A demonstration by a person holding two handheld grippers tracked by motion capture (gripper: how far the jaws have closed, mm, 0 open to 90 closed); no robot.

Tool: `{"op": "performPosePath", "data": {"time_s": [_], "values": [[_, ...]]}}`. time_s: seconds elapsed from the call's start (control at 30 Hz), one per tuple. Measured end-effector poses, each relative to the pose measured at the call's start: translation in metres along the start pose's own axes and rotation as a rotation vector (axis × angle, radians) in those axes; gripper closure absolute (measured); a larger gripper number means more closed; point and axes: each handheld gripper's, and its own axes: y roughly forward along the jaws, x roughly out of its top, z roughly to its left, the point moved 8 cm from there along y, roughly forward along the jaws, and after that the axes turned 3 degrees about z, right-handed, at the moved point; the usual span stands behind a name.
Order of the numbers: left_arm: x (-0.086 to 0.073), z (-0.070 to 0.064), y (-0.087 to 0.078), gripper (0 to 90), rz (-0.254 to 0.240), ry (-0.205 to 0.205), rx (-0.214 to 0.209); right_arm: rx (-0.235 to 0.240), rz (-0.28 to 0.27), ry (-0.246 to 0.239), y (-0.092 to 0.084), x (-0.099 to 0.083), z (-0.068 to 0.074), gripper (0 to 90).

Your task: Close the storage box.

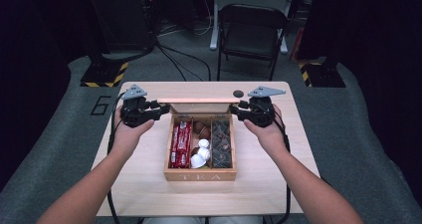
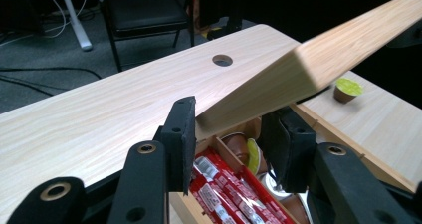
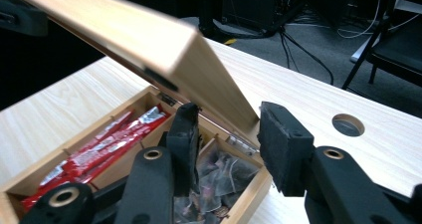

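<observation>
**A:** From the high view, where's the box?

**B:** The wooden tea box sits mid-bench, its lid raised. The left claw and right claw each clamp one end of that lid. Three compartments: red sachets left, capsules middle, dark tea bags right.

**A:** Left gripper view?

**B:** The pads pinch the lid's end; below it lie sachets and capsules. A green-topped capsule stands apart on the bench.

**A:** Right gripper view?

**B:** The jaws grip the lid's other end, above the tea bags.
</observation>
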Motion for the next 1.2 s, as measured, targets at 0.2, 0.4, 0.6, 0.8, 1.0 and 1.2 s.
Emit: {"op": "performPosePath", "data": {"time_s": [0.2,0.4,0.6,0.8,1.0,1.2], "values": [[-0.005,-0.006,-0.009,58.0,-0.006,0.012,-0.017,0.002,-0.014,-0.009,-0.012,-0.002,0.009,58.9],[-0.014,-0.012,-0.014,57.4,0.002,0.005,-0.034,0.002,-0.023,-0.027,-0.018,-0.009,0.016,58.9],[-0.019,-0.018,-0.022,57.5,-0.013,0.003,-0.044,0.016,-0.022,-0.017,-0.025,-0.015,0.021,58.9],[-0.029,-0.024,-0.025,57.6,-0.007,-0.015,-0.046,0.008,-0.021,-0.029,-0.029,-0.025,0.028,58.9],[-0.041,-0.03,-0.028,58.1,0.004,0.001,-0.035,0.035,-0.025,0.004,-0.03,-0.038,0.032,58.1],[-0.051,-0.035,-0.029,58.6,0.01,0.012,-0.024,0.035,-0.032,0.017,-0.032,-0.048,0.036,58.9]]}}
